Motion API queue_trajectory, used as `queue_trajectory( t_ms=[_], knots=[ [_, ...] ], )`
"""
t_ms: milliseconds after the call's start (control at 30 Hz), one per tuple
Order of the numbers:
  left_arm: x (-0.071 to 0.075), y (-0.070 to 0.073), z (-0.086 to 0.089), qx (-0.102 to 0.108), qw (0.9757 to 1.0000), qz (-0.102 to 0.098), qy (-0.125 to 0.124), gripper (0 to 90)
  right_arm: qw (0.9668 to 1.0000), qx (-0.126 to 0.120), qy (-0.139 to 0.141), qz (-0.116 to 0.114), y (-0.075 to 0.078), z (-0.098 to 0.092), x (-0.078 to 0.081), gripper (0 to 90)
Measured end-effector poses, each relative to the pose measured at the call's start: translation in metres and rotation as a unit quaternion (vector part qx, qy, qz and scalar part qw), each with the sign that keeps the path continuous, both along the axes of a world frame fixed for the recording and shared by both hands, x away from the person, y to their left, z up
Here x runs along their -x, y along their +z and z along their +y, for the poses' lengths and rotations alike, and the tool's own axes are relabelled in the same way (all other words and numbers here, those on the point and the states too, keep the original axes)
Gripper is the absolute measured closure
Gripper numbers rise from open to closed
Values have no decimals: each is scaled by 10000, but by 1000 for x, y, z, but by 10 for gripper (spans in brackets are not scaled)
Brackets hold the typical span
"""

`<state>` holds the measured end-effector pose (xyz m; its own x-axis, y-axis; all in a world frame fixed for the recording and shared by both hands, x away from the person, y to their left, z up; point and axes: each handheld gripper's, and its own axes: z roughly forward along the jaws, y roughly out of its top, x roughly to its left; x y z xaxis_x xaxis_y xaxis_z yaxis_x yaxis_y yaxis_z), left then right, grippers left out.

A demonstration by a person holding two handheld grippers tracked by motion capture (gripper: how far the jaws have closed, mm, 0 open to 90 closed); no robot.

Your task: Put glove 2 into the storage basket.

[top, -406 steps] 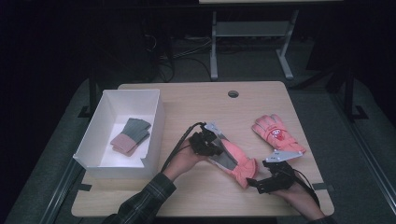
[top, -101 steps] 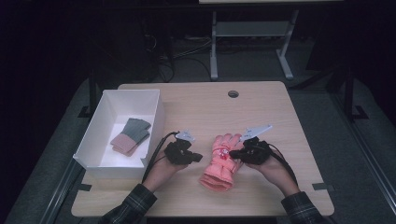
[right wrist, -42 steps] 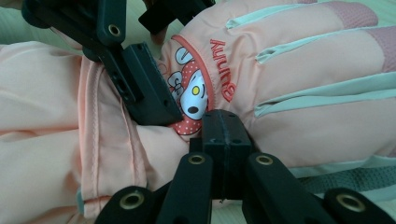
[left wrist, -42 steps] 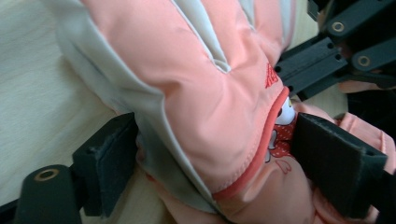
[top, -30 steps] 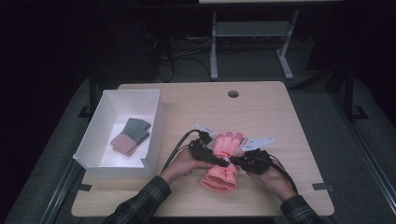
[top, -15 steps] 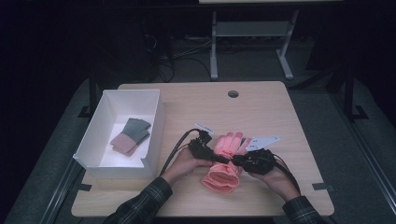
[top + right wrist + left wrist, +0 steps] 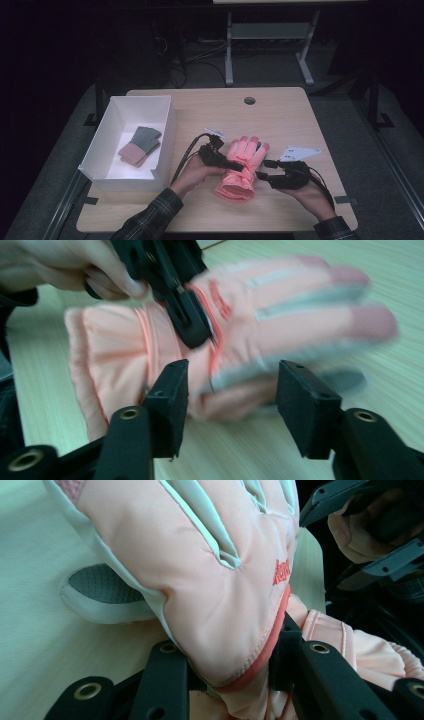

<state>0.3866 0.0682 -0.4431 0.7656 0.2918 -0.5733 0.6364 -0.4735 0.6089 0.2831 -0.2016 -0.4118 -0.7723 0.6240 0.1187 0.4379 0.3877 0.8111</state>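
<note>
In the high view the pink gloves (image 7: 241,167) lie stacked as a pair on the wooden tabletop (image 7: 280,115), nearer its front edge than its back, fingers pointing toward the back edge and cuffs toward the person, so the long axis runs front to back. The left gripper (image 7: 235,164) reaches across the wrist band from the left; the right gripper (image 7: 265,176) sits just off the right side of the stack, so the left is the nearer. A white box (image 7: 162,145) holding a grey-green pair (image 7: 140,145) stands toward the left edge. In the left gripper view the jaws are clamped on the padded, quilted glove (image 7: 210,595), smooth shell with pale stripes and an orange hem. In the right gripper view the jaws stand apart, having just been opening, with the glove (image 7: 210,345) beyond them, nothing pinched between the pads.
</note>
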Motion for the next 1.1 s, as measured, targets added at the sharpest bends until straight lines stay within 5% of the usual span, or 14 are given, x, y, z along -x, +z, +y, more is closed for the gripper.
queue_trajectory(
  t_ms=[200,500,1100],
  knots=[
    [0,16,8,-131,9997,-206,78,677,9995,-27,-269,152,-11,-17,1,322],
    [2,45,16,-258,9985,-313,376,675,9962,256,-783,289,-32,-32,-2,148],
    [-1,123,61,-359,9944,-719,682,669,9921,502,-1099,345,-37,-29,-5,103]
  ],
)
